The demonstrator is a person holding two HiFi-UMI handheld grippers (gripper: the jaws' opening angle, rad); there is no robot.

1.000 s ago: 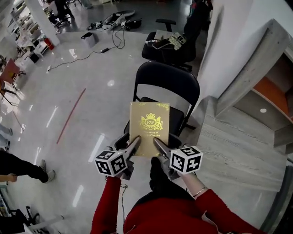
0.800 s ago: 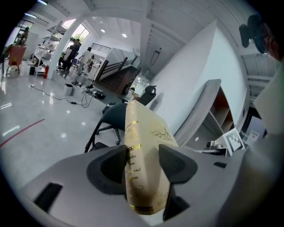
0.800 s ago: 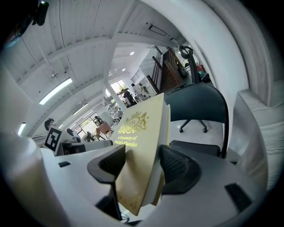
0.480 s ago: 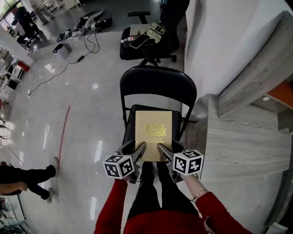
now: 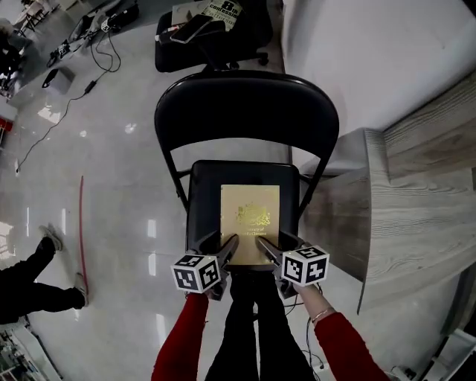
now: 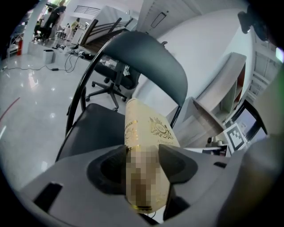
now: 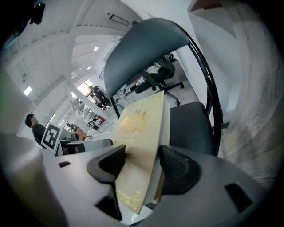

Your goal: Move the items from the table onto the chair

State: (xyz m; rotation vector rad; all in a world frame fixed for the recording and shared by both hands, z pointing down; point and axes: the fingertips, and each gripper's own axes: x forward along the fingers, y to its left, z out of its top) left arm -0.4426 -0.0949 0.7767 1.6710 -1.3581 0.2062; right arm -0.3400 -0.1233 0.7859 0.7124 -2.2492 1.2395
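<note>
Down toward the seat have come both tools and the book since a second ago, when the book was held up in front of the backrest; it now hangs over the seat of the folding chair (image 5: 245,111), which fills far more of the head view.

One gold book (image 5: 251,216) is carried by two tools. The left tool (image 5: 222,242) is clamped on the book's near left corner, and the right tool (image 5: 274,242) on its near right corner. In the left gripper view, the left tool (image 6: 142,164) has both pads pressed on the covers. The right gripper view shows the same for the right tool (image 7: 142,165). The book tilts up away from the tools; I cannot tell whether its far edge touches the seat.

Each tool carries one marker cube, two in all.

On the book's cover is a gold crest with a line of print below, too small to read.

Two chairs are in view: the black folding one and one black office chair (image 5: 245,30) behind it. The office chair holds a sign (image 5: 222,7) with a large "8", its other print unclear. One grey wood-grain desk (image 5: 416,186) stands at the right.
</note>
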